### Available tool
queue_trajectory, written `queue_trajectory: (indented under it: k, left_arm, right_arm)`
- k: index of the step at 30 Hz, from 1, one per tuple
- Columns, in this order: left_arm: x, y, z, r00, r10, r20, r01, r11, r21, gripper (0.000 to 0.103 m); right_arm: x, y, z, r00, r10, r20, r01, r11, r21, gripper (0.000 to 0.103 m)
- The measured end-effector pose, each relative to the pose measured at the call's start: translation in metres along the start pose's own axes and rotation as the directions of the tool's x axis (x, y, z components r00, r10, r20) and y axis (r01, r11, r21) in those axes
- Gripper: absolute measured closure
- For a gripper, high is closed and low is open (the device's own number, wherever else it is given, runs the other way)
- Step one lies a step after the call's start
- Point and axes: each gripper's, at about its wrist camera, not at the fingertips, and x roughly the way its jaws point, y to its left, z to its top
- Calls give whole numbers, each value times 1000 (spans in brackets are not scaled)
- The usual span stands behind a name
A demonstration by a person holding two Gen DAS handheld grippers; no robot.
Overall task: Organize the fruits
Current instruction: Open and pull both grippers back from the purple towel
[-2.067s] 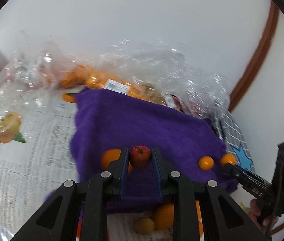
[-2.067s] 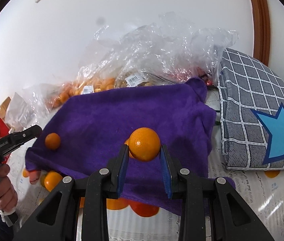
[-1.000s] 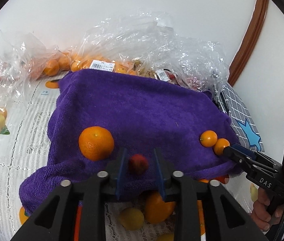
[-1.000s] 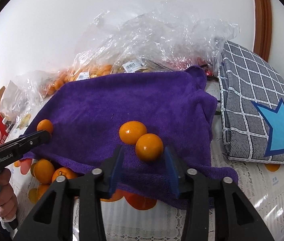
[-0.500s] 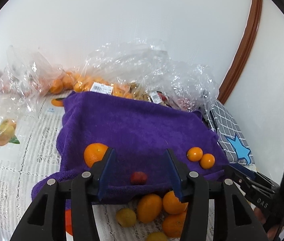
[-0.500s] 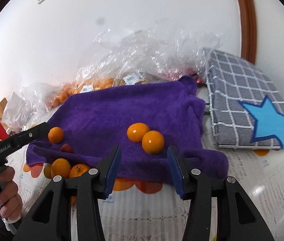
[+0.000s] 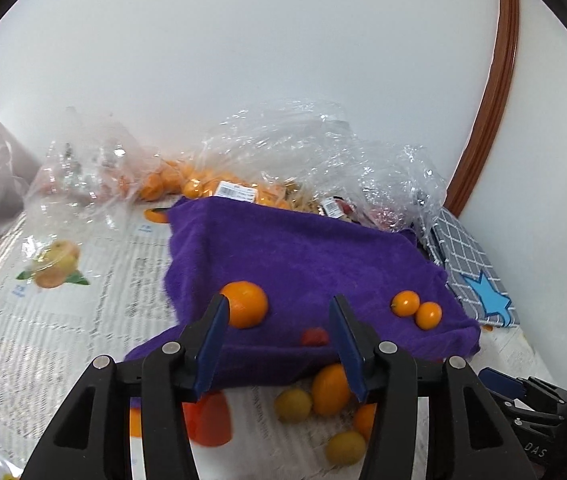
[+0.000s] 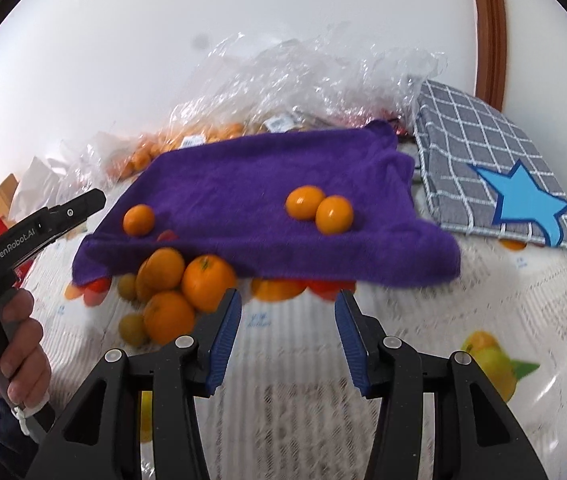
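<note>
Right now both grippers hang with their blue-padded fingers spread wide and nothing between them. Just ahead of the left gripper (image 7: 279, 312) lies the purple towel (image 7: 303, 256); a large orange (image 7: 244, 304) sits on it, just beyond the left fingertip, and a small red fruit (image 7: 314, 337) rests near the towel's front edge, just inside the right fingertip. Farther right on the cloth, two small oranges (image 7: 417, 309) touch each other. Below the fingertips, off the towel, a loose heap of oranges and yellowish fruits (image 7: 325, 394) lies on the printed tablecloth (image 7: 63, 320).

The right gripper (image 8: 287, 312) hovers over bare tablecloth, its fingertips short of the towel's front edge, with that heap just beyond its left finger. Behind the towel, crinkled clear plastic bags (image 7: 315, 152) hold more oranges. A grey checked cloth with a blue star (image 8: 495, 168) lies beyond the right finger.
</note>
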Motion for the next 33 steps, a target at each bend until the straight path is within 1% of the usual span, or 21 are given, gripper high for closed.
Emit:
queue_trajectory:
  k: [8, 13, 18, 23, 27, 29, 31, 33]
  left_arm:
    - [-17, 22, -11, 999, 49, 1, -49, 999, -7, 53]
    - [-24, 41, -14, 996, 84, -4, -84, 995, -45, 53]
    - [-25, 53, -14, 995, 96, -10, -97, 992, -76, 53]
    - [-20, 51, -16, 994, 104, -28, -106, 992, -63, 53]
    - [-18, 47, -18, 995, 98, -35, -100, 994, -45, 53]
    - [-17, 47, -18, 995, 96, -40, -97, 994, -43, 53]
    - [-16, 46, -18, 995, 94, -45, -96, 994, -45, 53]
    - [-15, 47, -18, 995, 92, -49, -95, 994, -49, 52]
  right_arm:
    - [0, 25, -16, 999, 40, -26, -41, 998, -44, 49]
    - [0, 37, -23, 998, 58, -36, -60, 996, -60, 48]
    - [2, 41, -23, 997, 62, -39, -64, 996, -63, 48]
    - [9, 41, -13, 997, 69, -21, -70, 996, -61, 49]
    - [22, 40, -1, 996, 86, -24, -87, 994, -65, 54]
    - [30, 40, 4, 997, 72, -29, -74, 995, -70, 56]
    - [40, 39, 9, 996, 72, -52, -75, 995, -59, 60]
    - [49, 36, 12, 993, 93, -76, -96, 995, -40, 61]
